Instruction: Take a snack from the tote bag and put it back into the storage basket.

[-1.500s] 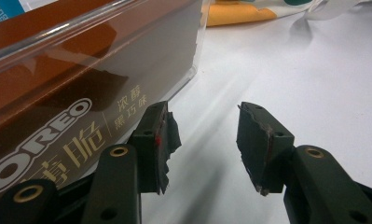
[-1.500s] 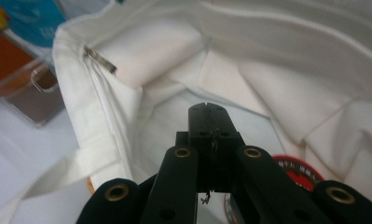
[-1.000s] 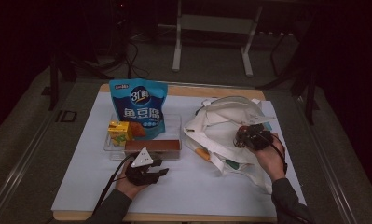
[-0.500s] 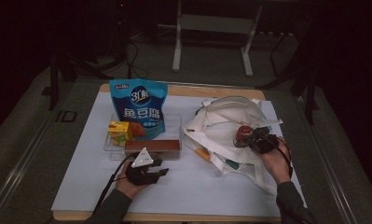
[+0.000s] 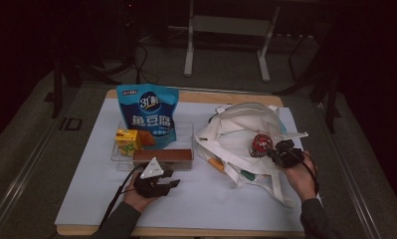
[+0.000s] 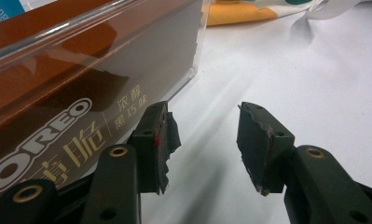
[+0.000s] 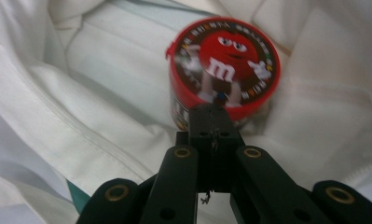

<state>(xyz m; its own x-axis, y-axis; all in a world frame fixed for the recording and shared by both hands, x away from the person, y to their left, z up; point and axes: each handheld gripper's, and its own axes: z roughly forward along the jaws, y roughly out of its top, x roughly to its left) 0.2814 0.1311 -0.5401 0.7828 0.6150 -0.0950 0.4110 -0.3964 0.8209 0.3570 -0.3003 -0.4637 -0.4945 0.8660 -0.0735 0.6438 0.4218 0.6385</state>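
Observation:
A round M&M's tub (image 7: 223, 65) with a red lid lies on its side inside the white cloth tote bag (image 7: 104, 93), lid facing my right gripper. My right gripper (image 7: 213, 114) is shut, its tips at the tub's near rim; I see nothing pinched between them. From above, the tub (image 5: 259, 144) sits in the bag's mouth (image 5: 238, 117) just left of the right gripper (image 5: 274, 154). My left gripper (image 6: 204, 137) rests open on the white table cover, beside a clear plastic box (image 6: 127, 51) holding a brown Oreo pack (image 6: 44, 135). The left gripper (image 5: 172, 183) lies in front of that box (image 5: 186, 130).
A blue snack pouch (image 5: 148, 112) stands at the back of the clear box, with a small yellow carton (image 5: 126, 140) and the brown Oreo pack (image 5: 162, 155) inside it. An orange item (image 5: 215, 163) peeks from under the bag. The white cover (image 5: 206, 204) ends near the table's front edge.
The red tub has come into sight in the bag's mouth, and my right gripper has drawn slightly right and back from it. The left gripper has not moved.

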